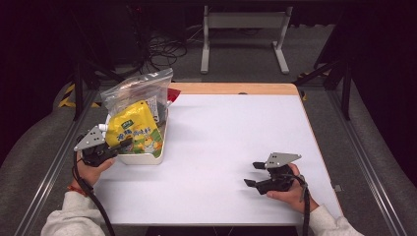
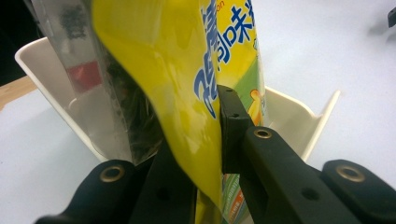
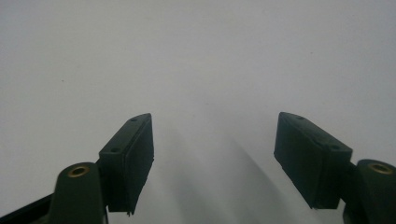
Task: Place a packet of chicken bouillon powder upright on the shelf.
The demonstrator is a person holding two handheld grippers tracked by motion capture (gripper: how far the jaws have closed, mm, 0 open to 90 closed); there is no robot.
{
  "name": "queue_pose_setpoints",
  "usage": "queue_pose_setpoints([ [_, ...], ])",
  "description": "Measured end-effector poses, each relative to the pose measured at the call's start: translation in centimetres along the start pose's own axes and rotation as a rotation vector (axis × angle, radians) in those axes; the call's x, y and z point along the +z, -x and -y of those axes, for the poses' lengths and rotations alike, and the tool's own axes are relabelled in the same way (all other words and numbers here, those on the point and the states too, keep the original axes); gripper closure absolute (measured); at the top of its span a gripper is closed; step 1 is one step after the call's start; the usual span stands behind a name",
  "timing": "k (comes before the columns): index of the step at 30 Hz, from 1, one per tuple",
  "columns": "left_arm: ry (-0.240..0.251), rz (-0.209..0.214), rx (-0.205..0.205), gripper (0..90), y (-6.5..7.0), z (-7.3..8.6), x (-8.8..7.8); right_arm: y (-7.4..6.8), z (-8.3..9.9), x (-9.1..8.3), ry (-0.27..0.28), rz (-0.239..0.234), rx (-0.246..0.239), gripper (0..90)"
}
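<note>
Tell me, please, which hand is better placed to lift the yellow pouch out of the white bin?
Left. Its tongs are already shut on the yellow pouch in the white bin, while the right tongs sit open over bare table, well away.

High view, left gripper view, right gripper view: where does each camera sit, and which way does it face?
High view: above the person's side, looking forward and down on the white table; both forearms, the left gripper and right gripper show.
Left gripper view: rides the left gripper, facing the yellow pouch clamped between its jaws, over the white bin.
Right gripper view: rides the right gripper, facing bare table between open jaws.
Shared: pouch and bin appear in the high and left gripper views.
</note>
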State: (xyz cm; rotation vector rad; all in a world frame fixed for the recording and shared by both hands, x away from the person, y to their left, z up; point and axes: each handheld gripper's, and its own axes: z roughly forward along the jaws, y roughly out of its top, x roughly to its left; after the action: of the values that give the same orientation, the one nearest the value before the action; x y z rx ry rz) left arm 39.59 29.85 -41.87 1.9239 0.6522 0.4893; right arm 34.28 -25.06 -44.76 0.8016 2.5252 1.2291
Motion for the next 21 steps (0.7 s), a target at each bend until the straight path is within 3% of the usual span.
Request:
queue_pose_setpoints([
  [21,0.002,-0.054,-0.024,82.1,0.62,-0.29,-0.26,0.14,-0.19,-0.12,0.004,0.005,-0.003,28.8],
])
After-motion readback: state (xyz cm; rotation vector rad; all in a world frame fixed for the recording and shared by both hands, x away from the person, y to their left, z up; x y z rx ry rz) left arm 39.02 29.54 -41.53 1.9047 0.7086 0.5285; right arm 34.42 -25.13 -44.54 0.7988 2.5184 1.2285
